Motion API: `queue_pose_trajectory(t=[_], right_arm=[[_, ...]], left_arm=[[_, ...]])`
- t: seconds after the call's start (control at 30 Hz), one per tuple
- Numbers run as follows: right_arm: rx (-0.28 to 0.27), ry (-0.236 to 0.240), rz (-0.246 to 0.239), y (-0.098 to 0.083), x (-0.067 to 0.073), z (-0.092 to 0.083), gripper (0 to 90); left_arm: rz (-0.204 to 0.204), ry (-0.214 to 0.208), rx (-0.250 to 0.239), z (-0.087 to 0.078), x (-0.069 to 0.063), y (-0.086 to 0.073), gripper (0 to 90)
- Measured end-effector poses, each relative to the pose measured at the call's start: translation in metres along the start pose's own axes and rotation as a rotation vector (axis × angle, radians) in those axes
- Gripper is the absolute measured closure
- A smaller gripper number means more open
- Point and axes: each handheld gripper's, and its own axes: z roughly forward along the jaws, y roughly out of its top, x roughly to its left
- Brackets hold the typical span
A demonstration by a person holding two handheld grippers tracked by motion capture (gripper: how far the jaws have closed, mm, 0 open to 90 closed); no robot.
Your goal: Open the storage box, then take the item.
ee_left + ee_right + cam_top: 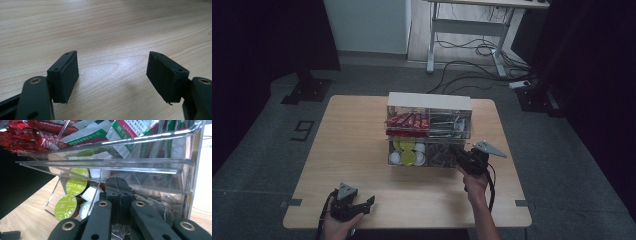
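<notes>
Left tool [362, 205]: matte black, blocky jaws with flat rubbery pads, a grey three-cornered plate on top. It sits low at the near left edge of the desk [357, 145], gripped in the left hand [337, 225], pointing rightward across the top. In the left gripper view its jaws stand wide apart with nothing between them, only pale wood-grain laminate, smooth with a soft sheen [112, 37].

Centre: a clear acrylic organiser [429, 130], boxy, two tiers, white back panel. Upper tier holds glossy red sachets [407, 120] on the left and green-and-white packets [449, 124] on the right. Lower tier, left compartment: round capsules with lime-green foil lids [66, 207] and white ones [91, 193]. Lower tier, right compartment: crinkly translucent tea bags [155, 202] with thin strings.

Right tool [460, 156]: same black build, grey plate tilted off to the right. The right hand [475, 182] reaches in from the near edge, forearm angled up and slightly left, tool pointed into the front of the lower right compartment. In the right gripper view [117, 187] the jaws are pressed together, tips just under the acrylic lip, in among the tea bags. Whether a bag or string is pinched between the pads I cannot tell. The capsules lie just left of the tips, behind a clear divider.
</notes>
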Motion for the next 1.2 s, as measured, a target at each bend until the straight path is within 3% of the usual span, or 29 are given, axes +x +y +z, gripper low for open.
queue_pose_trajectory(t=[0.27, 0.6, 0.73, 0.9, 1.2], right_arm=[[-0.004, 0.02, 0.015, 0.001, -0.003, -0.003, 88.6], [-0.006, 0.048, 0.019, 0.004, -0.01, -0.006, 88.8], [-0.005, 0.047, 0.017, 0.004, -0.01, -0.006, 88.8], [0.002, 0.041, 0.006, 0.004, -0.008, -0.005, 88.7], [0.003, 0.041, 0.004, 0.006, -0.007, -0.009, 88.6]], left_arm=[[0.007, -0.012, -0.015, -0.002, -0.015, 0.004, 26.1], [-0.019, -0.008, -0.019, 0.002, -0.02, 0.011, 26.5], [-0.003, -0.022, -0.054, -0.002, -0.033, 0.025, 26.5], [0.028, -0.04, -0.113, -0.004, -0.051, 0.055, 28.0], [0.041, -0.046, -0.133, 0.004, -0.061, 0.079, 28.2]])
